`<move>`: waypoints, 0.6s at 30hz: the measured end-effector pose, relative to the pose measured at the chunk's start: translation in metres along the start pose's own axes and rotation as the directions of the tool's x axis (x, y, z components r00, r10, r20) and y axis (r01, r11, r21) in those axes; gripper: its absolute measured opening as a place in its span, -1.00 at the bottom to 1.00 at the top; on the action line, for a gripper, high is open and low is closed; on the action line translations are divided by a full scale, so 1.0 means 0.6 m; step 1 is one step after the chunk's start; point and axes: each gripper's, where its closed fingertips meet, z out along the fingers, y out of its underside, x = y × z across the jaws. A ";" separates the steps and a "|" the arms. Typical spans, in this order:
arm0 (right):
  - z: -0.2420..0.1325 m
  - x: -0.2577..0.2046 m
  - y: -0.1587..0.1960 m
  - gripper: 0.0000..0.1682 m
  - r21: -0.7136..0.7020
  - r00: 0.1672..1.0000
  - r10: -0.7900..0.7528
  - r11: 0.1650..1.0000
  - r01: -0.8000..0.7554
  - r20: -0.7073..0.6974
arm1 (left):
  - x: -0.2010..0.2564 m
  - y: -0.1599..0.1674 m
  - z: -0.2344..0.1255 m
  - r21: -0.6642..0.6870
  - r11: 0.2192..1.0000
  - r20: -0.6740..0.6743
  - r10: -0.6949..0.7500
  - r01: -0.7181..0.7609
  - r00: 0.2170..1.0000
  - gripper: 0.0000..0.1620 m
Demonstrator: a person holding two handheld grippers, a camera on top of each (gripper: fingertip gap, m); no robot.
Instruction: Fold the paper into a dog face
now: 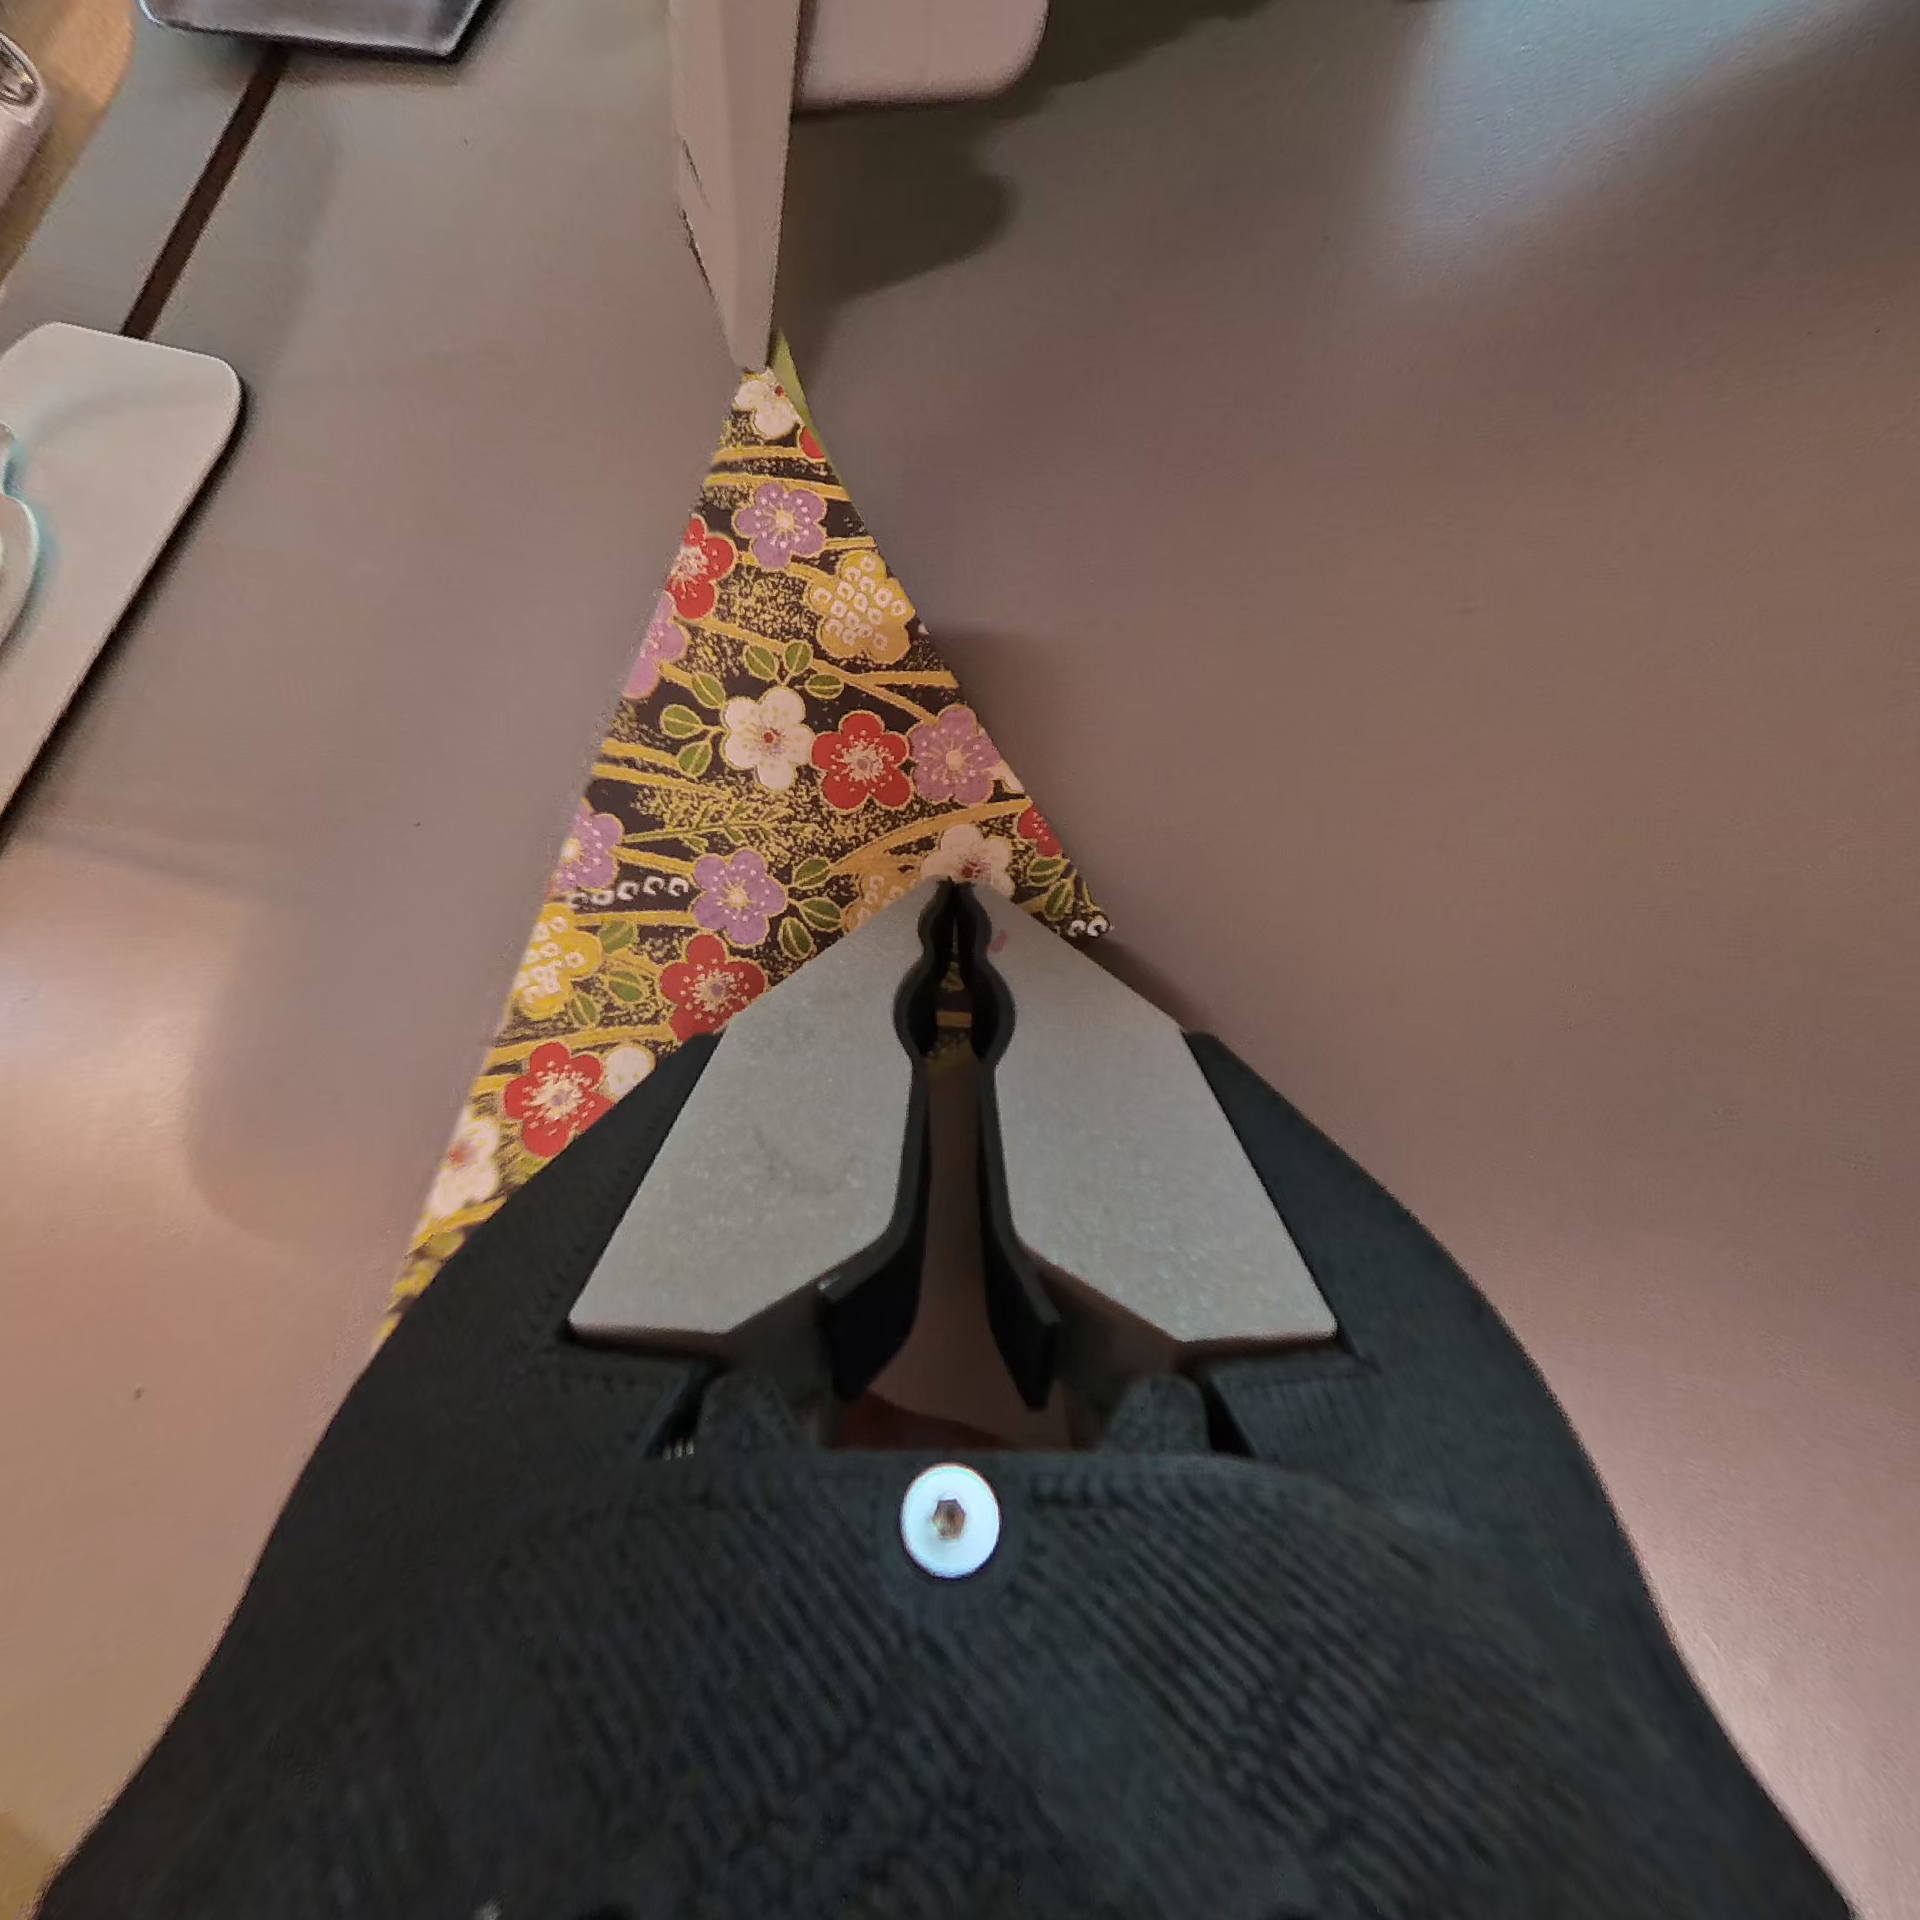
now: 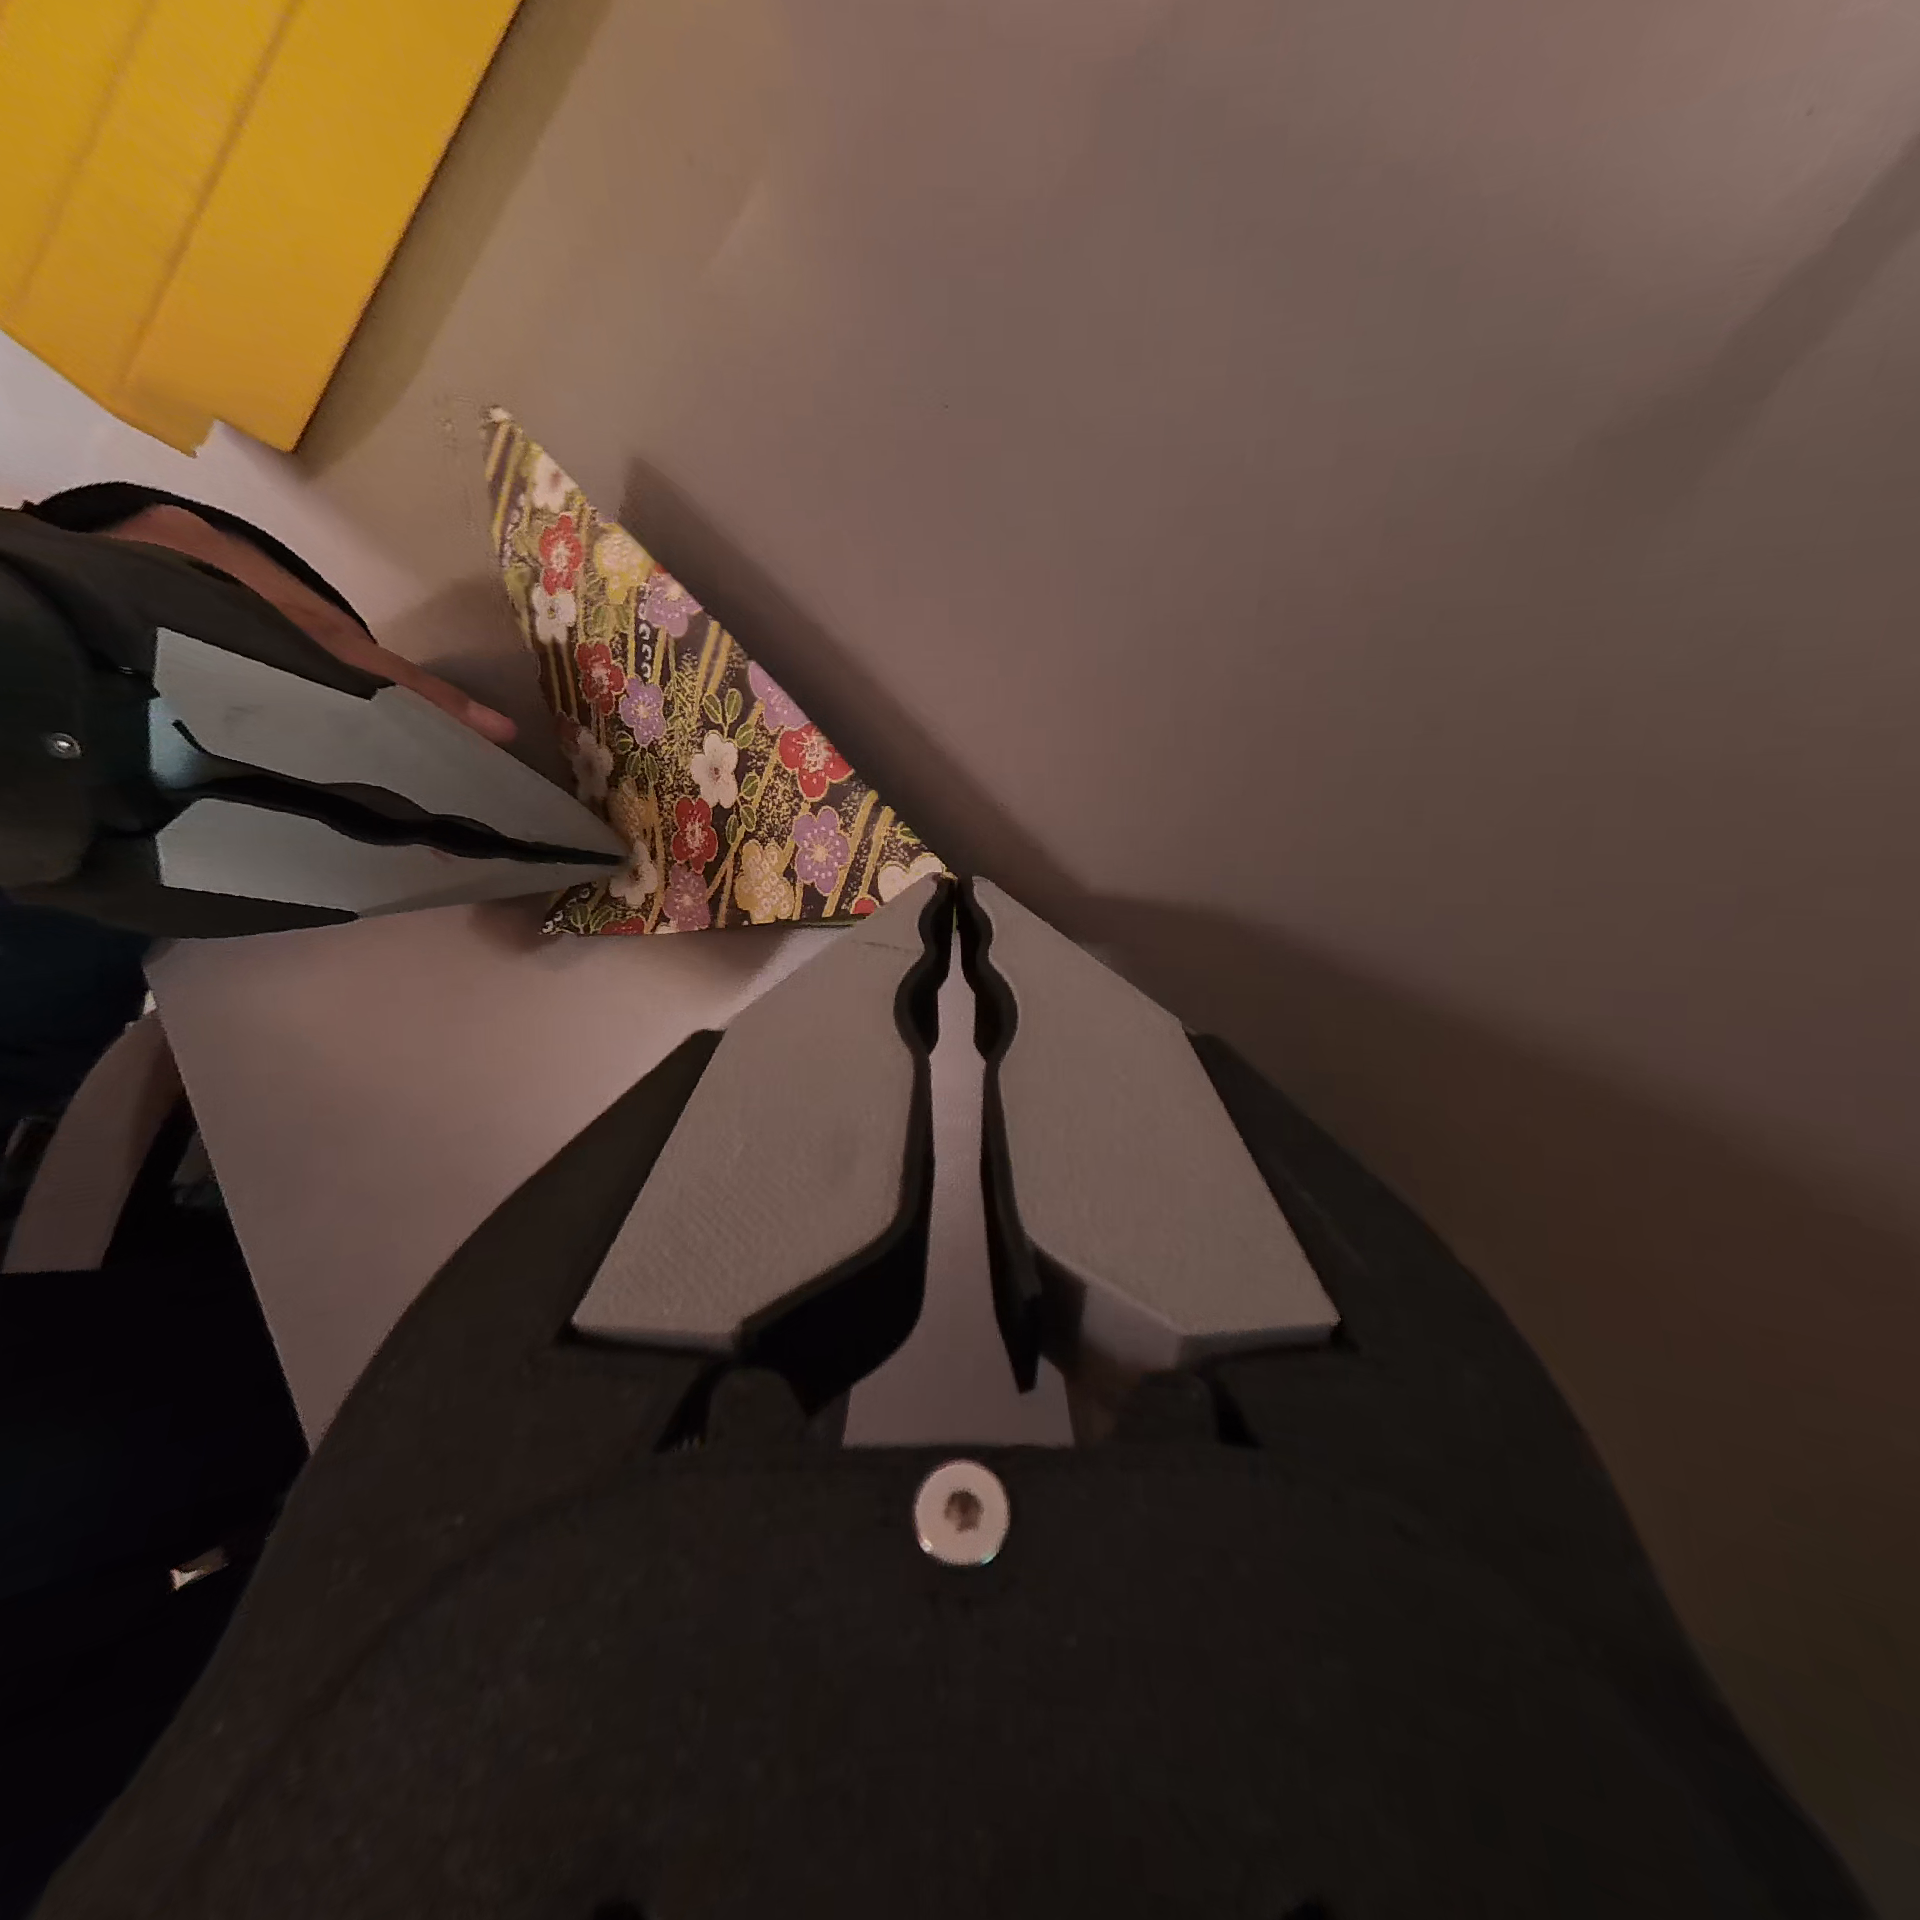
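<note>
The paper (image 1: 769,727) is a folded triangle, dark with red, purple and white flowers and a yellow underside. It sits on the brown table (image 1: 1403,623). My left gripper (image 1: 953,891) is shut, its tips pinching the paper near the triangle's near right corner. The right gripper's pale fingers (image 1: 738,208) reach down to the triangle's far point. In the right wrist view the paper (image 2: 707,727) stands tilted and casts a shadow. My right gripper (image 2: 956,883) is shut on its nearest corner. The left gripper (image 2: 623,860) grips the lower edge.
A pale grey mat (image 1: 114,457) lies at the left and another pale pad (image 1: 914,52) at the far edge. A yellow object (image 2: 208,187) lies at the upper left in the right wrist view. A hand (image 2: 436,696) holds the left gripper by the table edge. My right fingertips sit around 12 centimetres from my left ones. The yellow object (image 2: 208,187) is about 25 centimetres from my left fingertips and 35 centimetres from my right.
</note>
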 end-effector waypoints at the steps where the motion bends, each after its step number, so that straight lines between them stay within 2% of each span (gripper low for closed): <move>1: 0.002 0.001 0.002 -1.00 -0.008 1.000 -0.007 1.000 0.007 -0.010 | 0.001 0.000 -0.001 0.000 1.000 -0.011 -0.012 0.012 1.000 -1.00; 3: 0.004 0.003 0.003 -1.00 -0.018 0.999 -0.022 1.000 0.021 -0.027 | 0.004 0.000 -0.003 -0.002 1.000 -0.032 -0.029 0.029 0.999 -0.97; 6: 0.004 0.004 0.003 -1.00 -0.019 0.998 -0.035 0.999 0.034 -0.044 | 0.000 -0.001 -0.009 -0.014 1.000 -0.025 -0.024 0.024 0.999 -0.81; 10: 0.003 0.005 0.003 -1.00 -0.019 0.998 -0.039 0.999 0.038 -0.048 | 0.000 -0.017 -0.028 0.024 0.998 -0.062 -0.065 0.066 0.996 -0.82; 15: 0.009 0.004 0.006 -1.00 -0.038 0.997 -0.057 0.998 0.054 -0.057 | -0.002 -0.091 -0.066 0.186 0.961 -0.155 -0.179 0.207 0.972 -0.85; 18: 0.014 0.004 0.010 -1.00 -0.053 0.996 -0.069 0.996 0.066 -0.064 | -0.011 -0.100 -0.050 0.115 0.972 -0.129 -0.192 0.207 0.973 -0.88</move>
